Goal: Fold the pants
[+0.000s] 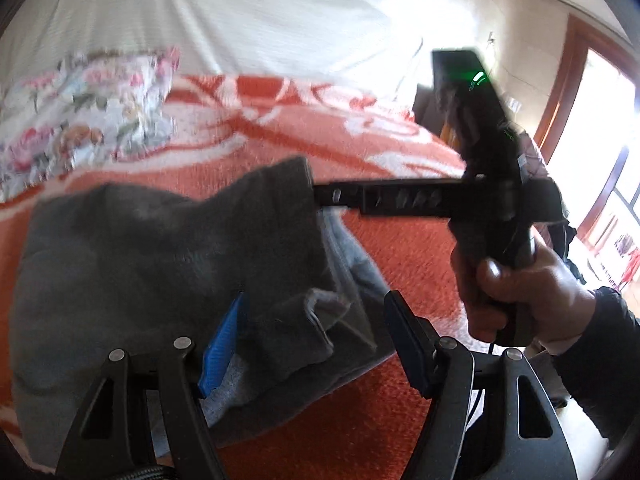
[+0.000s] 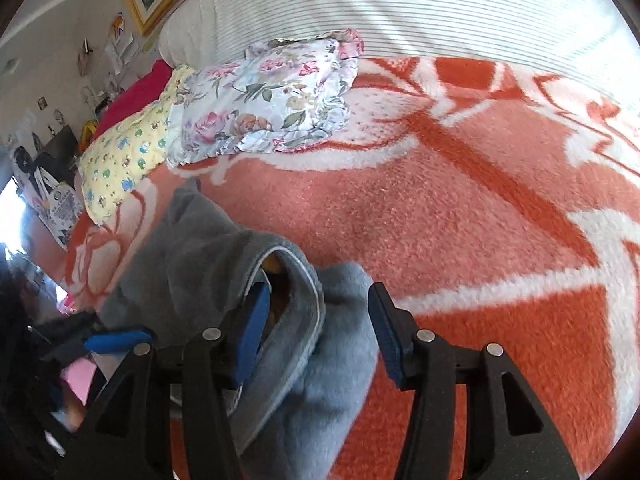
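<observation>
Grey pants [image 1: 168,264] lie folded in a bundle on the orange and white blanket [image 1: 400,248]. My left gripper [image 1: 316,344] stands open over the bundle's near edge; a folded cuff lies between its fingers and only the blue left pad [image 1: 222,348] touches cloth. A hand [image 1: 532,292] holds my right gripper [image 1: 332,196], whose tips meet the bundle's far right corner. In the right wrist view the right gripper [image 2: 320,334] is open, its left pad [image 2: 256,332] tucked into a hem opening of the pants [image 2: 192,256], its right pad clear. The left gripper's blue pad [image 2: 116,340] shows at the left.
A floral pillow [image 2: 264,100] and a yellow patterned cushion [image 2: 124,160] lie at the head of the bed, before a white striped headboard [image 2: 400,8]. The blanket [image 2: 480,220] spreads wide to the right. A bright doorway [image 1: 592,140] stands beyond the bed.
</observation>
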The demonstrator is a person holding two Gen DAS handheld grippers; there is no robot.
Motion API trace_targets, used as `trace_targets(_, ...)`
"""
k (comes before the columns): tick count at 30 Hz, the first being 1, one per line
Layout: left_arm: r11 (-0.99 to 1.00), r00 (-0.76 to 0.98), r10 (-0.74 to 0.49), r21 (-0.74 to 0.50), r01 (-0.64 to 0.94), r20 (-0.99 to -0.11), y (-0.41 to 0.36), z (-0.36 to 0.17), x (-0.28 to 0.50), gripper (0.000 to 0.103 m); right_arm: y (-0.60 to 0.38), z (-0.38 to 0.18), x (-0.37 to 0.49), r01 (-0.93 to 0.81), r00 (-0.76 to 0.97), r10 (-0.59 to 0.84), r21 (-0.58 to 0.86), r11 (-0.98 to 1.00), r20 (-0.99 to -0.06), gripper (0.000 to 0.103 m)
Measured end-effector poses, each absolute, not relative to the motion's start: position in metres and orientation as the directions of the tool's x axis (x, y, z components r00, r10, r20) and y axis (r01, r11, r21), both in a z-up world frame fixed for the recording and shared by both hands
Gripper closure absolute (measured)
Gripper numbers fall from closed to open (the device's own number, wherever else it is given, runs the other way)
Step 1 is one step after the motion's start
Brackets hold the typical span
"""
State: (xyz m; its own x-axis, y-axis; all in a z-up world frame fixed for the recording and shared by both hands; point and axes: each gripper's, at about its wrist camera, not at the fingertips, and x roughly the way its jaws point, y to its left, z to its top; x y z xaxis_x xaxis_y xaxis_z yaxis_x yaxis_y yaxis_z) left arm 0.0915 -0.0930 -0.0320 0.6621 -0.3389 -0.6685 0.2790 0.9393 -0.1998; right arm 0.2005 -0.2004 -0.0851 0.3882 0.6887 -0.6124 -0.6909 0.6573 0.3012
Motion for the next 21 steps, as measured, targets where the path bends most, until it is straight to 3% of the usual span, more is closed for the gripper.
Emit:
trace_targets(2,0.93,0.635,-0.367,-0.265,0.254,-0.68,-0.085,-0.044,0.098,0.04,-0.199,-0.084,0.204,-0.697,0.381,0.71,0.321,0.641,-0.592,0.05)
trace_targets(3,0.924,0.617,-0.381,-0.299,0.237,-0.688,-0.08,-0.051,0.1,0.052,-0.198,-0.084,0.204,-0.701,0.375,0.723,0.333,0.631,-0.581,0.05)
trace_targets(4,0.915,0.596,-0.399,-0.339,0.217,-0.697,-0.074,-0.059,0.103,0.057,-0.198,-0.084,0.205,-0.707,0.358,0.743,0.356,0.611,-0.565,0.05)
trace_targets(6,0.906,0.583,-0.417,-0.373,0.203,-0.697,-0.069,-0.066,0.103,0.065,-0.196,-0.087,0.208,-0.715,0.31,0.781,0.409,0.567,-0.542,0.065)
trace_targets(7,0.902,0.577,-0.426,-0.381,0.205,-0.697,-0.068,-0.068,0.103,0.069,-0.192,-0.089,0.209,-0.719,0.284,0.791,0.425,0.55,-0.542,0.086)
trace_targets(10,0.891,0.585,-0.449,-0.391,0.231,-0.676,-0.071,-0.057,0.101,0.076,-0.195,-0.089,0.213,-0.698,0.313,0.778,0.423,0.577,-0.544,0.095)
trace_targets(15,0.849,0.574,-0.523,-0.446,0.285,-0.629,-0.086,-0.041,0.111,0.077,-0.221,-0.076,0.229,-0.634,0.388,0.771,0.461,0.621,-0.504,0.096)
trace_targets(18,0.851,0.532,-0.519,-0.458,0.255,-0.669,-0.093,-0.066,0.119,0.077,-0.219,-0.094,0.24,-0.594,0.386,0.719,0.441,0.673,-0.578,0.096)
trace_targets(20,0.839,0.525,-0.537,-0.484,0.249,-0.66,-0.09,-0.07,0.114,0.075,-0.216,-0.107,0.242,-0.571,0.388,0.677,0.414,0.709,-0.625,0.087)
trace_targets(21,0.832,0.527,-0.545,-0.497,0.246,-0.652,-0.087,-0.069,0.109,0.068,-0.217,-0.111,0.242,-0.562,0.392,0.664,0.406,0.721,-0.637,0.086)
